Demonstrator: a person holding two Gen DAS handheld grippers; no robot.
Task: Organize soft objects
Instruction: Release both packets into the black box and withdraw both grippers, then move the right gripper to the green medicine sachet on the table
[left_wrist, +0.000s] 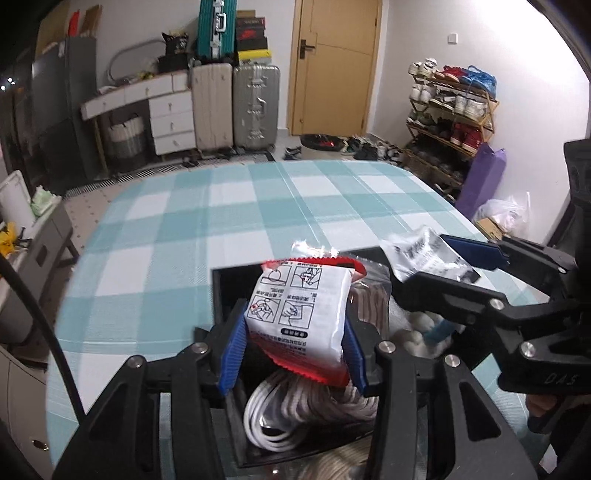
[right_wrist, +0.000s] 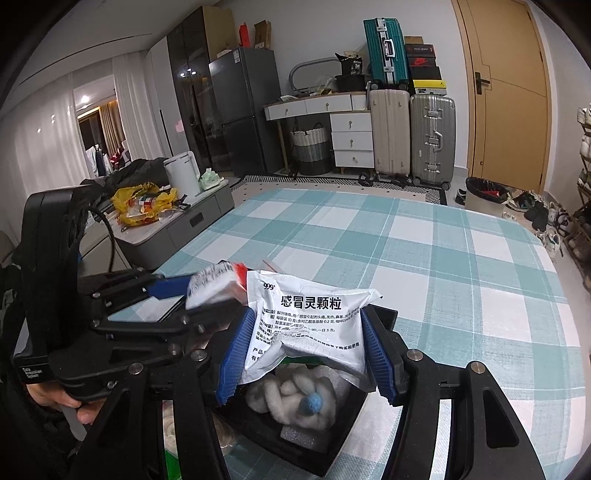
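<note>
Two packets are held above the black box on the checked table.

The table with the teal and white checked cloth carries a black storage box, and both grippers hang over it, probably so that each packet can go down into its own compartment. In the box lie a coil of white cord and a white fluffy knotted item with a blue ball. The left gripper is clenched on a white sachet with red edges, gripped by its two sides and standing upright, its back with four instruction drawings visible. The right gripper squeezes a silver-white medicine granule packet; the soft foil is crumpled and bent inward by the pressure.
</note>
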